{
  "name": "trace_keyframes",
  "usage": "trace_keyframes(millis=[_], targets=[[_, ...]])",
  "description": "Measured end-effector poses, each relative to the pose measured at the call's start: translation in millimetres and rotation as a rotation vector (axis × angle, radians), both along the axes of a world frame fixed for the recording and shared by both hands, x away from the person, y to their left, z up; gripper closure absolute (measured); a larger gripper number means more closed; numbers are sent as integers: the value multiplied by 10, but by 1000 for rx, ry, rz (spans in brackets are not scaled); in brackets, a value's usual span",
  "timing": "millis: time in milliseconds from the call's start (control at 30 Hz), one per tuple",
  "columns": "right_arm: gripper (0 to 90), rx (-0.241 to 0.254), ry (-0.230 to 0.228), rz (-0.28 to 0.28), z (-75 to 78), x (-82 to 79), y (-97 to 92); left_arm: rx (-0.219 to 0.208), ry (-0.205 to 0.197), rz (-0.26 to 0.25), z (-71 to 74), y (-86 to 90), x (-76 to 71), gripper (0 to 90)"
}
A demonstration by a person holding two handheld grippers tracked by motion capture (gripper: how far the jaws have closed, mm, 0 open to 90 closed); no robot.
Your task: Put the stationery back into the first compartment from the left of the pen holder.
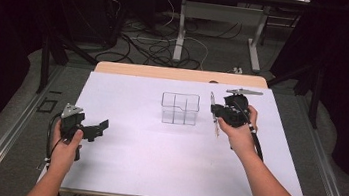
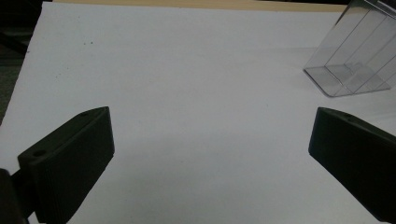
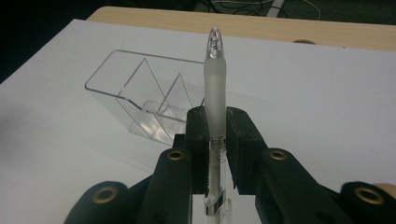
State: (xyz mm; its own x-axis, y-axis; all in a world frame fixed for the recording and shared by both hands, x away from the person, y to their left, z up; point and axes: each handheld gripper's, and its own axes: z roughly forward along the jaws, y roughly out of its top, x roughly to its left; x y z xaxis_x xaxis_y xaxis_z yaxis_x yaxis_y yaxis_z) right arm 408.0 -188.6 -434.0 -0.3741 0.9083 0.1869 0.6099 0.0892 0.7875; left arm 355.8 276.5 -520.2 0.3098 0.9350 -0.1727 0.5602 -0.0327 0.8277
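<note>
At the left of the high view, the person's left hand (image 1: 67,141) holds the black two-jaw left gripper (image 1: 99,128) low over the matte white sheet covering the table (image 1: 145,155), near its left edge. A grey three-cornered plate sits on top of it. In the left gripper view its two blocky black jaws stand wide apart with nothing between them, their inner faces finely ribbed, and bare white surface lies between them.

Near the middle, toward the far side, stands a clear, hard plastic organiser box with inner dividers (image 1: 179,108). Its walls are thin and glossy, its corners rounded, and one section has a lower stepped front. In the left gripper view it shows at the upper right (image 2: 355,56), well apart from the jaws.

Just to the right of the box, the right hand (image 1: 239,133) holds the black right gripper (image 1: 215,110). Its jaws are clamped on a slim pen with a frosted translucent barrel and a clear rounded tip (image 3: 215,84). In the right gripper view the pen rises straight up between the jaws, with a shiny metal clip near the bottom, and the box (image 3: 144,100) sits beyond and to the left of it. A pale wooden table edge (image 3: 289,32) runs past the white sheet.
</note>
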Motion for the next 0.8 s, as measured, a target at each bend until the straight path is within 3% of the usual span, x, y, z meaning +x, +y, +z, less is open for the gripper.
trace_keyframes(millis=[800], targets=[[799, 10, -87, -10, 349, 294, 373, -2, 3, 1, -4, 5, -1, 2]])
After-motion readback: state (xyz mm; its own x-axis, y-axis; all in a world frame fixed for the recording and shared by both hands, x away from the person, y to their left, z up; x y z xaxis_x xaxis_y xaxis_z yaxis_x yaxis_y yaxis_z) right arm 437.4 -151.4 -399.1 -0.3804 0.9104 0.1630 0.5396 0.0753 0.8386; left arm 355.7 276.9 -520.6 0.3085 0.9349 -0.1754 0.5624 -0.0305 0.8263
